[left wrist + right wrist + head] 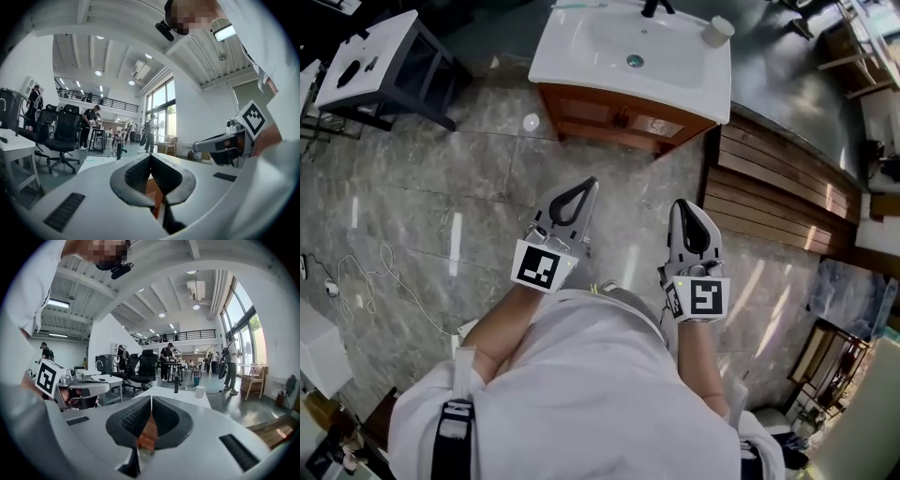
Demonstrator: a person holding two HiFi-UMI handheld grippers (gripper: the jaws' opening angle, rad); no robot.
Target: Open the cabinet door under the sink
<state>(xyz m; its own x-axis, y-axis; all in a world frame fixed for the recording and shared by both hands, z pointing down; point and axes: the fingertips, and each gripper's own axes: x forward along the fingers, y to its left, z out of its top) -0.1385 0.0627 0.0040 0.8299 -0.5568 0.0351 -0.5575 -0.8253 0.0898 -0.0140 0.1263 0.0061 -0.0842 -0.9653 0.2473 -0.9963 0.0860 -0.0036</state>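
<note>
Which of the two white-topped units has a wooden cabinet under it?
The one with the basin, top centre; its cabinet is reddish wood. The left unit has a dark frame.

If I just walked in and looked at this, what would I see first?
Two white grippers poke out in front of the person: the left gripper and the right gripper, both with fingers pressed together, holding nothing. Straight ahead, on the grey stone floor, stands a white sink on a wooden cabinet whose door looks closed.
</note>
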